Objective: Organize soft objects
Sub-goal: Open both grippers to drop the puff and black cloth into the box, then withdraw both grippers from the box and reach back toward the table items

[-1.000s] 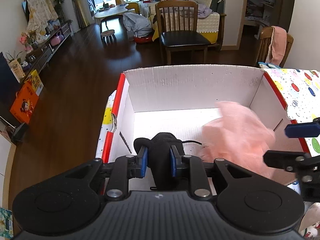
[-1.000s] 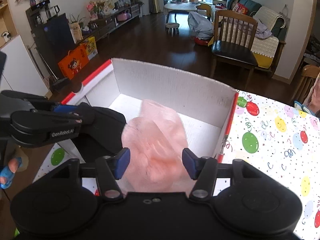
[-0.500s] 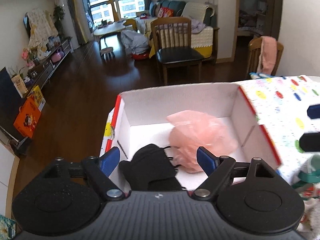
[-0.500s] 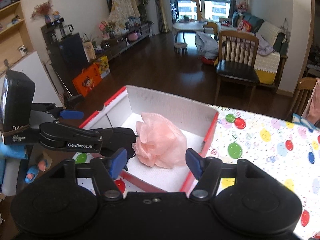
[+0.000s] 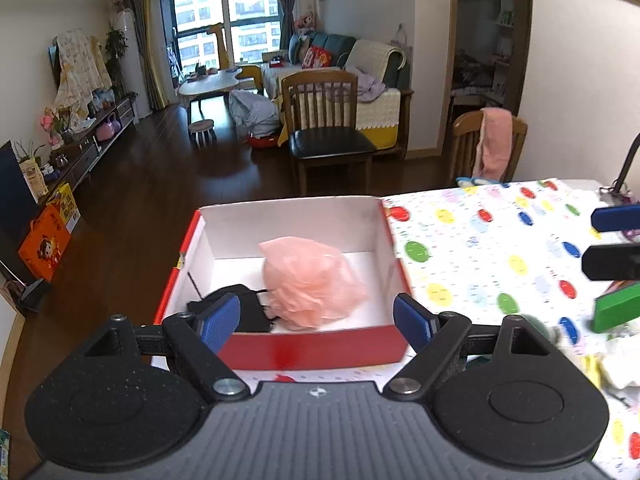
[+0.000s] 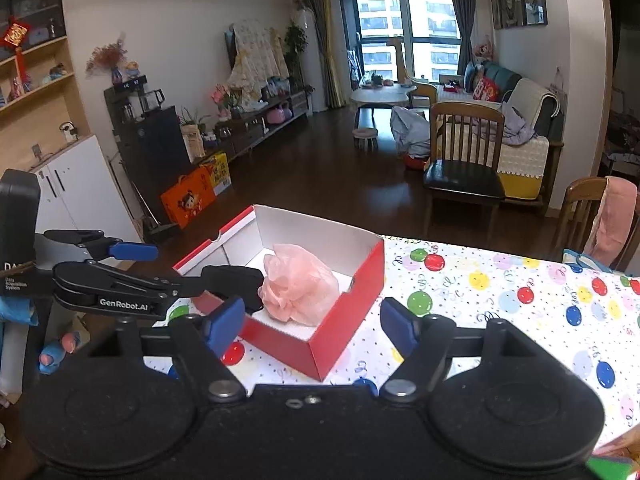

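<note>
A red box with a white inside (image 5: 316,346) (image 6: 348,320) stands at the table's left end. In it lie a pink mesh puff (image 5: 312,284) (image 6: 300,284) and, to its left, a black soft cloth (image 5: 240,306) (image 6: 240,280). My left gripper (image 5: 316,320) hovers open above the box's near wall, holding nothing. It also shows in the right wrist view as the left gripper (image 6: 136,268), at the left. My right gripper (image 6: 312,322) is back from the box, its jaws opening and nothing held between them; its fingertips (image 5: 616,216) show at the left wrist view's right edge.
A dotted tablecloth (image 5: 500,264) covers the table to the right of the box. A green block (image 5: 616,312) and pale soft items (image 5: 616,368) lie near the right edge. Wooden chairs (image 5: 328,136) stand beyond the table, with dark floor to the left.
The left gripper let go of the black cloth and the right one released the pink puff. Both drew back and up from the box, where the two things now lie.
</note>
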`<state>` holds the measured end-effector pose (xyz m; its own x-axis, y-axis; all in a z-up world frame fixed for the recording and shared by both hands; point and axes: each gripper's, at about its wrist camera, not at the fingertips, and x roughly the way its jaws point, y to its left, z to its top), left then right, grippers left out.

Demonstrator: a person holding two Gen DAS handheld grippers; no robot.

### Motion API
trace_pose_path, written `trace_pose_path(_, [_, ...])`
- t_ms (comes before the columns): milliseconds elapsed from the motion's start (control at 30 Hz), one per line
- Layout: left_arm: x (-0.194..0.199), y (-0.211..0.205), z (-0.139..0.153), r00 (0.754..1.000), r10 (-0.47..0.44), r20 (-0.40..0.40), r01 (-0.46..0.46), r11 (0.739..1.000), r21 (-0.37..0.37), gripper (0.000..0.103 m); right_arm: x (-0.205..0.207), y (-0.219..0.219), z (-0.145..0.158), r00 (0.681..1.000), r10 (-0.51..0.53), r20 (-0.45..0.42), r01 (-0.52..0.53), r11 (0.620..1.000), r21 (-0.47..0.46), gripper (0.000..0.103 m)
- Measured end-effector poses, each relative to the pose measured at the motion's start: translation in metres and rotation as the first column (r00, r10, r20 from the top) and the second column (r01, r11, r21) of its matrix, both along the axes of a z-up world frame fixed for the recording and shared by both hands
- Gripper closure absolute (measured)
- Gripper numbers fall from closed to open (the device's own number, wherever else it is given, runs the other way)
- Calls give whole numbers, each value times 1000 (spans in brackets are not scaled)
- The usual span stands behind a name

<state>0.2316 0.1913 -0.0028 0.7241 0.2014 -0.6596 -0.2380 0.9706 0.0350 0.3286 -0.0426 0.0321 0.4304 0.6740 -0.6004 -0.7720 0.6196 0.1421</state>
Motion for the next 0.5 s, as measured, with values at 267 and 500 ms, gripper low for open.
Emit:
trace_pose_path(267, [-37,-42,16,999,13,52,-10,998,-56,18,-21,-50,4,1000,14,16,-15,1000,24,23])
trace_pose_path(500, [-74,-73,24,993,36,108,-28,997,-74,13,-43,-92,5,999,10,51,-13,999,50,11])
